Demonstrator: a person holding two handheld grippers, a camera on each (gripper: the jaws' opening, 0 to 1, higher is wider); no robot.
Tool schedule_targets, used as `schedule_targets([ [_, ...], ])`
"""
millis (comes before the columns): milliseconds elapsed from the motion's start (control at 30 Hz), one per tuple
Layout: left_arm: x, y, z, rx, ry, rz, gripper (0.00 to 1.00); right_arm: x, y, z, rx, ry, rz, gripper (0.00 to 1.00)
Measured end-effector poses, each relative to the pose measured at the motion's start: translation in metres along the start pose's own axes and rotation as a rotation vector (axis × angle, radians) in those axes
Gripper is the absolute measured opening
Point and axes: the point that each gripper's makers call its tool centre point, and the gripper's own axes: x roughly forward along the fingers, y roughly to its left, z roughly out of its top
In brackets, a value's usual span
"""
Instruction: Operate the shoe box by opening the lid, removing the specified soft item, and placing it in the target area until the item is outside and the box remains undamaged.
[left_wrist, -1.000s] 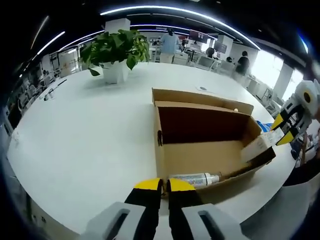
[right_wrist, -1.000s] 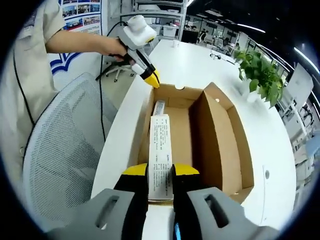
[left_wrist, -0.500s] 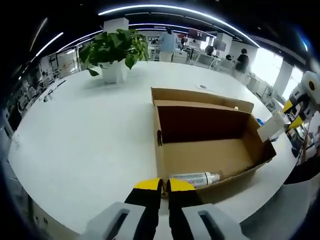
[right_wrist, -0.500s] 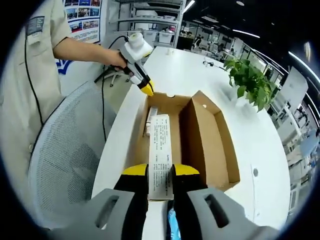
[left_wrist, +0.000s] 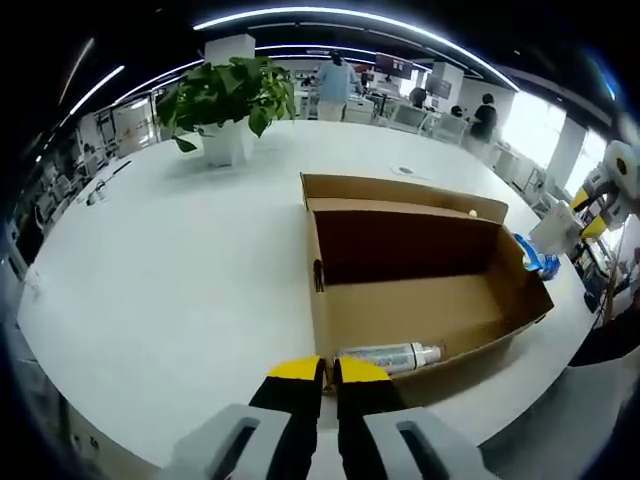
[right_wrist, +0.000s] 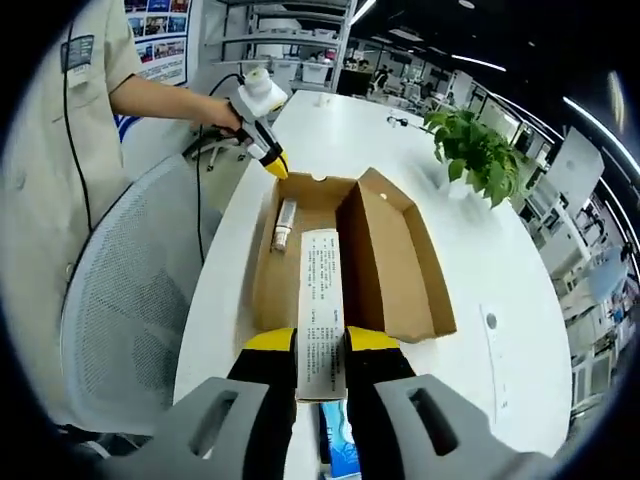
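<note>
Brown cardboard makes up the shoe box (left_wrist: 410, 290), which lies open on the white counter (left_wrist: 180, 250) near its curved edge, the lid folded back and standing up along the box's far side in the left gripper view. Inside the box, against the wall nearest the left tool (left_wrist: 320, 372), lies a small bottle (left_wrist: 388, 357) on its side, its label pale and its cap pointing away from the tool. The left tool's yellow-tipped jaws stand closed together with nothing between them, just outside that near wall of the box. The right tool (right_wrist: 321, 345) grips a long white printed carton (right_wrist: 320, 308) between its jaws, held above the counter's edge and clear of the box, which shows beyond it in the right gripper view (right_wrist: 345, 255). Under the carton, close to the right tool, a blue packet (right_wrist: 338, 450) lies on the counter; whether it touches the carton I cannot tell. A potted plant (left_wrist: 228, 105) stands well apart from the box toward the counter's far side. A person's hand (right_wrist: 215, 112) holds the left tool at the box's far end in the right gripper view, and a grey mesh chair (right_wrist: 125, 310) sits beside the counter's edge.
</note>
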Motion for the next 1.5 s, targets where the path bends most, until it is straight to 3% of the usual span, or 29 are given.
schedule_targets([
  [867,0.001,0.000,0.001,0.006,0.017,0.003,0.04,-0.052,-0.050,-0.060,-0.013,0.110,-0.084,0.15],
  [1500,0.002,0.000,0.001,-0.001,0.028,0.003,0.04,-0.064,-0.088,-0.131,0.012,0.230,-0.108,0.15],
])
